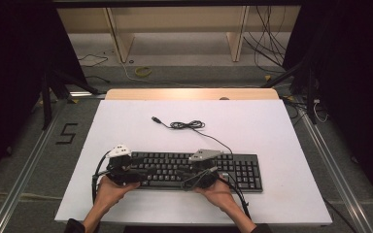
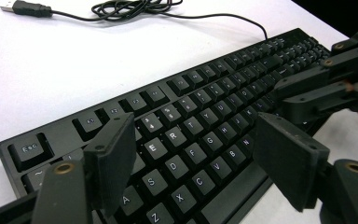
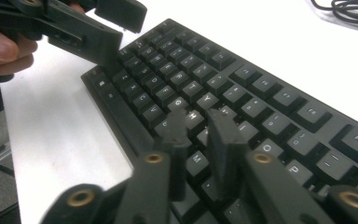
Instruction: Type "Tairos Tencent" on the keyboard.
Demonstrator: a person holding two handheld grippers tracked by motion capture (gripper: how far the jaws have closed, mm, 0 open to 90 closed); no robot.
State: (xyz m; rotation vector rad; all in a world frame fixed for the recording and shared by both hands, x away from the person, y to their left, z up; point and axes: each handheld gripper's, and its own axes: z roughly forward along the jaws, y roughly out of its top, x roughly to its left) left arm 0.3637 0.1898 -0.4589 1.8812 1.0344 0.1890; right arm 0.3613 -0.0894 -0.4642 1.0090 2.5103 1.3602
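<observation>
Both hands sit at the worktop's (image 1: 126, 121) near edge. The keyboard (image 1: 243, 167) runs crosswise beneath them: left hand-held gripper (image 2: 196, 158) gapes wide, empty, above its left end; right hand-held gripper (image 3: 200, 135) slightly parted, empty, mid-keyboard.

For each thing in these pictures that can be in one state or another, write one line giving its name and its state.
keyboard: flat on the white table, unplugged.
keyboard cable: partly coiled, USB plug lying loose.
left gripper: jaws wide open above the letter keys.
right gripper: jaws slightly open over the keys, gripping nothing.
</observation>
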